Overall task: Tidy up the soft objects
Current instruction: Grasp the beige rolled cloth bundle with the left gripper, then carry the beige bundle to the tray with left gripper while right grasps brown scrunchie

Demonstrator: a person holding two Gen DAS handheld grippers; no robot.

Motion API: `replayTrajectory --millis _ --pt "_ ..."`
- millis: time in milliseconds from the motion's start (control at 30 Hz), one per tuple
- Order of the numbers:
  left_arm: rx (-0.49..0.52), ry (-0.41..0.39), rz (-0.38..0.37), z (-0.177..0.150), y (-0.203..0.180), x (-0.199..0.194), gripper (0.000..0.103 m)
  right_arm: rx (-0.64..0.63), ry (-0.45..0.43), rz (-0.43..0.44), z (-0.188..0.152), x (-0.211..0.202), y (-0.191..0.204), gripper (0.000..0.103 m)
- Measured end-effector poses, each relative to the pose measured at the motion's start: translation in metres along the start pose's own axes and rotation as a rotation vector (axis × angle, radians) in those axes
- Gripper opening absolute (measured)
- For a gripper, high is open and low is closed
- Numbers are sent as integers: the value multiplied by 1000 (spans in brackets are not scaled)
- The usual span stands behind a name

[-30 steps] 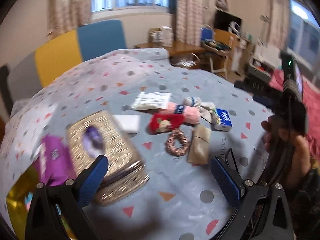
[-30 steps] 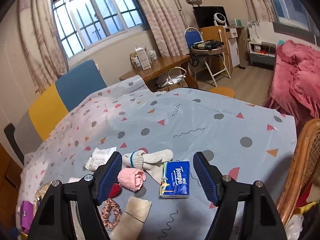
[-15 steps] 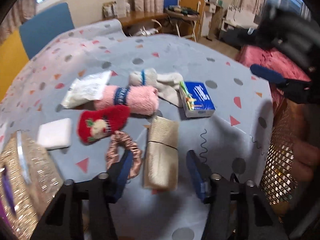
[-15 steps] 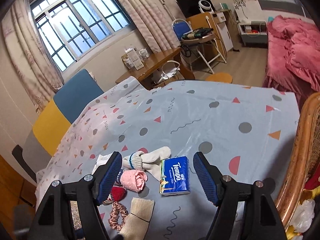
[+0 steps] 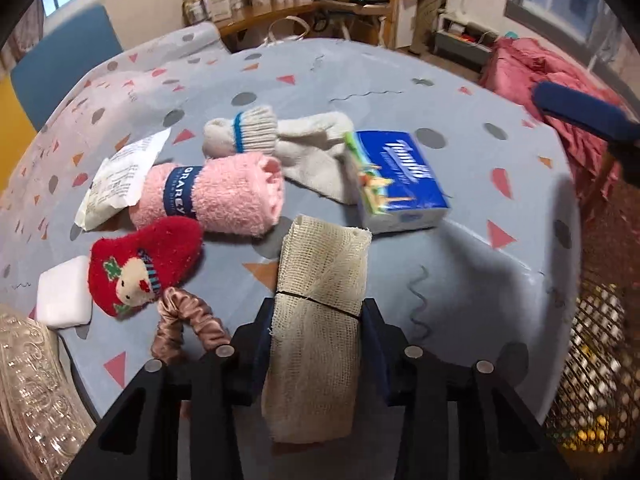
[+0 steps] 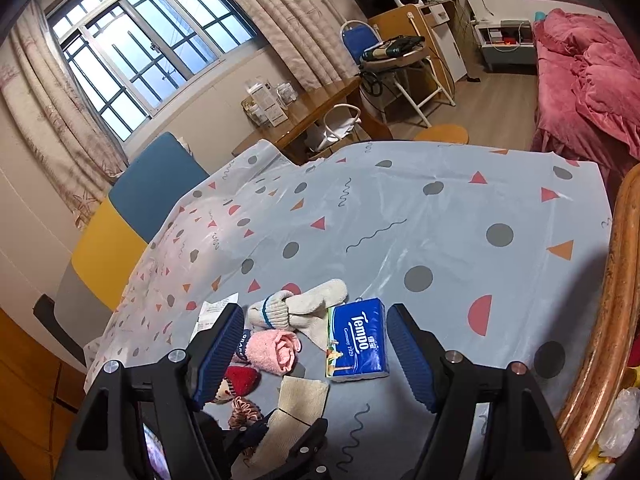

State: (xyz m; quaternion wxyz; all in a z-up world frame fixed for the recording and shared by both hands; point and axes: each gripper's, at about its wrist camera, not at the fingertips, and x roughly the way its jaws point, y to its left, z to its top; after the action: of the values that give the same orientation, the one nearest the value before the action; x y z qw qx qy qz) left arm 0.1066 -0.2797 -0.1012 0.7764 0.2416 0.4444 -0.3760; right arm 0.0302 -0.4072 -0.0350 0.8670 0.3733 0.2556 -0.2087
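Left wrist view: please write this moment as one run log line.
left gripper: shut on beige gauze roll | right gripper: open, above tissue pack

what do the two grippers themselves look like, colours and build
Both match: the left gripper and the right gripper have matte black angular linkage frames with round silver screw heads at the joints. Each finger carries a dark blue pad, finely ribbed across its face. No cables, sleeves or markings are visible.
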Motion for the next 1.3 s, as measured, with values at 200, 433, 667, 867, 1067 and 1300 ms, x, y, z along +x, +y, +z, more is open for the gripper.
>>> replayTrajectory --millis 200,433,667,867,1067,1300 --pt "9 -54 23 -43 -9 -31 42 48 20 -4 1 5 -8 75" --pt "-36 -74 70 -100 0 -50 43 28 84 0 -3 15 -3 75" --pt "-161 -94 48 -135 28 -64 44 -273 387 56 -28 64 56 75" --pt "-212 -126 48 -148 34 -69 44 -535 585 23 -70 116 120 75" --pt "-247 -137 39 -156 41 -74 44 -676 677 -59 -107 157 131 67" --pt "-291 -155 10 -153 50 -95 42 -736 627 -117 -103 149 117 21"
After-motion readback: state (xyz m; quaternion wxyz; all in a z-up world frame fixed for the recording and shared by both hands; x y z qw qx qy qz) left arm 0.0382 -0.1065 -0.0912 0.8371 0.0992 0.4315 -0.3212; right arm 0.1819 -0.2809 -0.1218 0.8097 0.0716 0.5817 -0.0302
